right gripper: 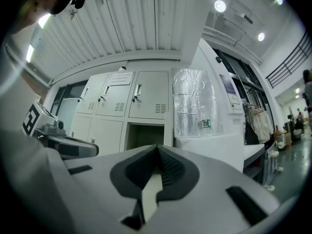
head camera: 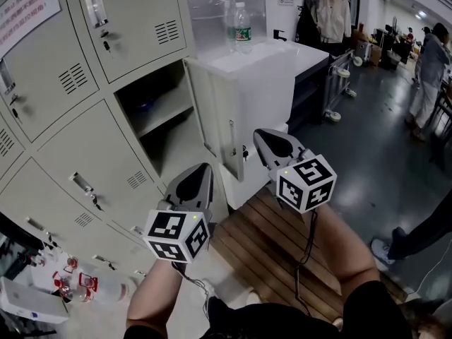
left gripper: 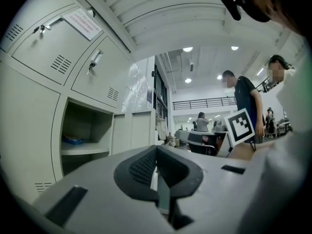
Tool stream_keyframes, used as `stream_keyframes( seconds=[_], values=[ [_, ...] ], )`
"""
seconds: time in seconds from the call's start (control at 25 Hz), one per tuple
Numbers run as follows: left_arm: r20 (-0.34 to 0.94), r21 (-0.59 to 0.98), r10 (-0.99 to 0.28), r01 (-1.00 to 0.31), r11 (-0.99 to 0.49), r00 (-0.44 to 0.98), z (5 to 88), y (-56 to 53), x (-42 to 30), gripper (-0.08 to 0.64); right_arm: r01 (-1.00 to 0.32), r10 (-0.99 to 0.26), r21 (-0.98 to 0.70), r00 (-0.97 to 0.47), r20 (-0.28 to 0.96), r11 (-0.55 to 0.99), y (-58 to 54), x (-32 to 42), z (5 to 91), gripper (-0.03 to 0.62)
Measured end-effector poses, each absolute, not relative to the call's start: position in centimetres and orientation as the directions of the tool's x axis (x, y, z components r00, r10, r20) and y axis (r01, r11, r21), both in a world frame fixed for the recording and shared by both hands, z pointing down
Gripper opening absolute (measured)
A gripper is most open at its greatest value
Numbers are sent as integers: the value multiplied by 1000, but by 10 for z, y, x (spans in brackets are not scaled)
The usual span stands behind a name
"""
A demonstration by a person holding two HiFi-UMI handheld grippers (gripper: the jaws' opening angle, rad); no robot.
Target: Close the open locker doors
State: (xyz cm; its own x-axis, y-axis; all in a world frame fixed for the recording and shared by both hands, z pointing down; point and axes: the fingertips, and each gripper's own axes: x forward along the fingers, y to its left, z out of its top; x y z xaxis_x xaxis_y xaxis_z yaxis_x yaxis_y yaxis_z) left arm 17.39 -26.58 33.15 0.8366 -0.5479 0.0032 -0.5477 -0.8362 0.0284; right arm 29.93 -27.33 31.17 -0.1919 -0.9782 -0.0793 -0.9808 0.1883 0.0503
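Open locker door (head camera: 217,119): middle row of the grey locker bank (head camera: 78,154), at the bank's right end. It is swung fully out, with a latch and hanging keys on its free edge. It stands just beside a white cabinet (head camera: 272,101).

Open compartment (head camera: 159,108): one shelf inside. Something small and blue (left gripper: 73,140) lies on the shelf toward its left end; cannot tell what it is.

Writing: a notice with red print (head camera: 25,4) on an upper locker, too small to read. A second notice (right gripper: 120,78) sits above the doors, also unreadable.

Cabinet top, near its back edge: a clear water bottle (head camera: 242,28) with a green label, upright, brand not legible. A foil-wrapped block (right gripper: 191,101) stands behind it.

Floor at the foot of the lockers: clear bottles with red labels (head camera: 74,283) beside a white box (head camera: 28,304).

Left gripper (head camera: 205,169): jaws together, nothing between them, low in front of the open compartment. Right gripper (head camera: 260,134): jaws together, empty, near the door's latch edge; contact not clear.
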Motion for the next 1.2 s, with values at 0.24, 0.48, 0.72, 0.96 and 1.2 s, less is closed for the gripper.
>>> stream_keyframes(
  seconds=[0.24, 0.48, 0.72, 0.96, 1.2],
  values=[
    [24, 58, -536, -536, -842, 844, 356, -280, 173, 5, -983, -982, 26, -185, -38, 184, -292, 305, 343, 12],
    [30, 61, -525, -526, -848, 850, 370, -294, 170, 5, -981, -981, 8, -195, 6, 195, -314, 304, 370, 99],
    [36, 54, -511, -512, -857, 859, 383, -307, 165, 5, -981, -980, -23, -195, 45, 194, -340, 306, 394, 163],
    [42, 50, -518, -520, -853, 854, 392, -324, 155, 5, -980, -978, -47, -198, 62, 195, -364, 305, 406, 178],
    [51, 59, -532, -534, -843, 845, 403, -343, 146, 5, -980, -979, -54, -193, 71, 190, -380, 301, 414, 178]
  ],
)
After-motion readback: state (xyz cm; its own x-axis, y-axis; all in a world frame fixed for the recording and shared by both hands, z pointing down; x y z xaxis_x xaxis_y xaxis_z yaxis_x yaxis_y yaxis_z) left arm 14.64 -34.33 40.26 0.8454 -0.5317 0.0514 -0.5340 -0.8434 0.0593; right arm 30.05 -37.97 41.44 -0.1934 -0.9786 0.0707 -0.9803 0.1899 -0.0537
